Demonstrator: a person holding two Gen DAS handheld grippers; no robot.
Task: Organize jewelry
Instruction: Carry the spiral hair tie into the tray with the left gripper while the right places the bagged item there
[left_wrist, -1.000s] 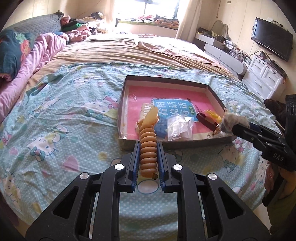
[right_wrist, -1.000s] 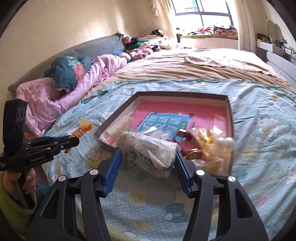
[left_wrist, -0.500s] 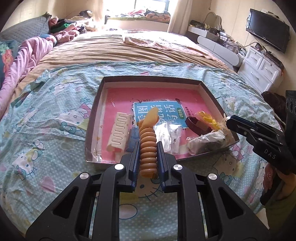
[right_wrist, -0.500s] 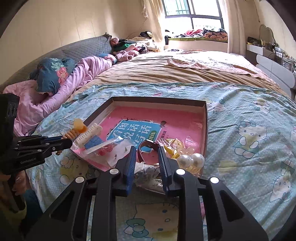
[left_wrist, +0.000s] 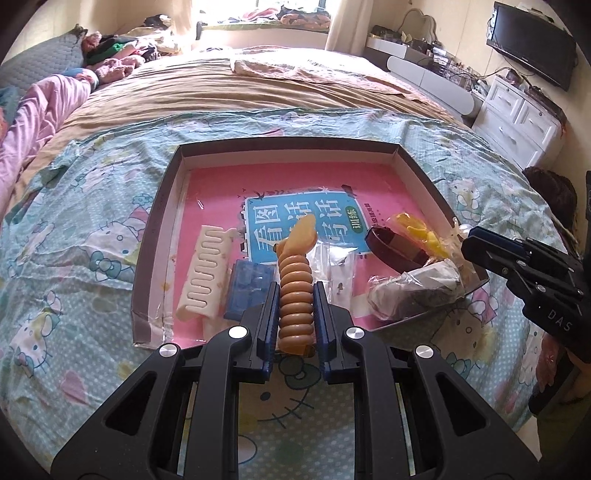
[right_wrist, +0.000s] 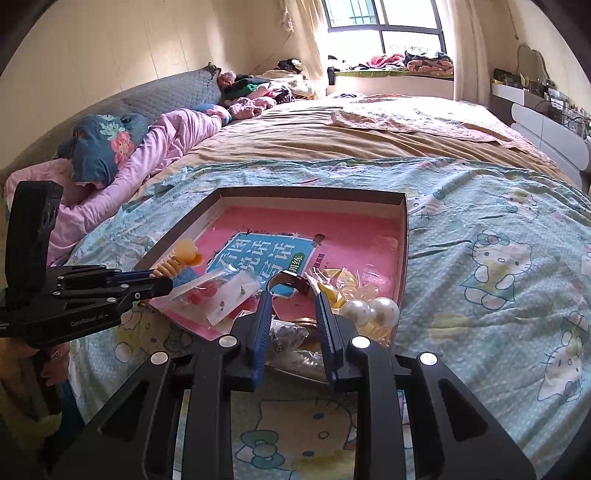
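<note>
left wrist view: left gripper (left_wrist: 295, 295) tilts down over the tray (left_wrist: 162, 206), fingers clamped on the orange hair tie (left_wrist: 295, 291).

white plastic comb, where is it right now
In the left wrist view, the white plastic comb lies in the near left part of the shallow cardboard tray, right beside the blue plastic block.
</note>
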